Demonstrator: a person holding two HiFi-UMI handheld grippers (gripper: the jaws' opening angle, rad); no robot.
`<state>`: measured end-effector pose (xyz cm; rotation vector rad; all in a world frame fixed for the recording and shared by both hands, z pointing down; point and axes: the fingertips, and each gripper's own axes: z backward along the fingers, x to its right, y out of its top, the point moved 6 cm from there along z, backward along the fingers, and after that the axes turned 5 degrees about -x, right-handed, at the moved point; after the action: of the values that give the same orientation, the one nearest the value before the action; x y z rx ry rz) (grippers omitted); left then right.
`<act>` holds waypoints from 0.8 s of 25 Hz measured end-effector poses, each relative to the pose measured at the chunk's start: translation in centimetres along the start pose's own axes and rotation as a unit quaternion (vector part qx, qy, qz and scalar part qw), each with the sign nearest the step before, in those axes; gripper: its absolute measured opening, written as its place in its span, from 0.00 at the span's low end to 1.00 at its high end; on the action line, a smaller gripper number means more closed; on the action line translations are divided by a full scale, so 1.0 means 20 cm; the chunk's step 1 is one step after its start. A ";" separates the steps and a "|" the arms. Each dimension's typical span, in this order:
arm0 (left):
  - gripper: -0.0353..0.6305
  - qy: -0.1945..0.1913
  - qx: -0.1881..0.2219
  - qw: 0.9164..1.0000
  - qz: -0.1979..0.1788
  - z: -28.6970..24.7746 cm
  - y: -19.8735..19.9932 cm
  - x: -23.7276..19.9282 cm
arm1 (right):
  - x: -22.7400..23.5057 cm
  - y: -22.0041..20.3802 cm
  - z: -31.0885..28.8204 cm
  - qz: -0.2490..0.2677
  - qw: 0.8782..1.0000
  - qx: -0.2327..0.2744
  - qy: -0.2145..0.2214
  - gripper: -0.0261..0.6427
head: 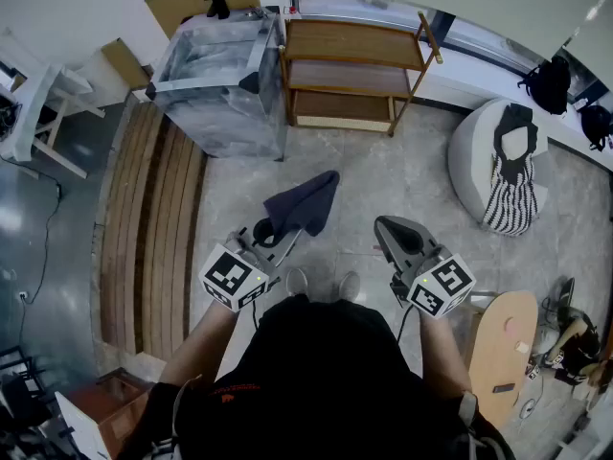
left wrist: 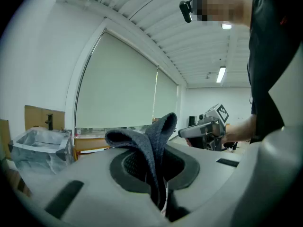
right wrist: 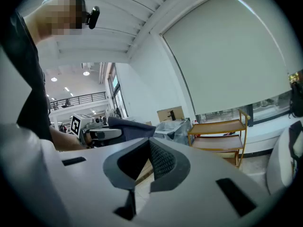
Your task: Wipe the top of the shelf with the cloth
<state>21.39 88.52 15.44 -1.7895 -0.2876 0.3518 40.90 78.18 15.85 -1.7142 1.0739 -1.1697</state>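
pinching a dark grey fabric cloth [head: 305, 202] between its jaws, the left gripper [head: 272, 234] holds it well apart from the three-tier wooden shelf [head: 356, 43]; the right gripper [head: 396, 230] has jaws slightly parted, empty.

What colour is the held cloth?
The cloth is dark blue-grey; head view shows it best.
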 end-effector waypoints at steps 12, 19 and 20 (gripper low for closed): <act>0.11 0.023 -0.001 1.000 0.005 -0.19 0.01 0.07 | 0.21 0.01 0.07 -0.022 0.999 -0.007 0.037 0.05; 0.11 0.032 -0.007 0.999 0.004 -0.36 0.02 0.18 | 0.37 0.01 0.22 -0.013 0.999 -0.007 0.033 0.05; 0.11 0.031 -0.008 0.999 0.003 -0.39 0.02 0.20 | 0.39 0.01 0.24 -0.011 0.999 -0.009 0.032 0.05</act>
<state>28.06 82.89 16.46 -1.8144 -0.2428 0.2979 47.11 71.47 16.67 -1.7150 1.1103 -1.2399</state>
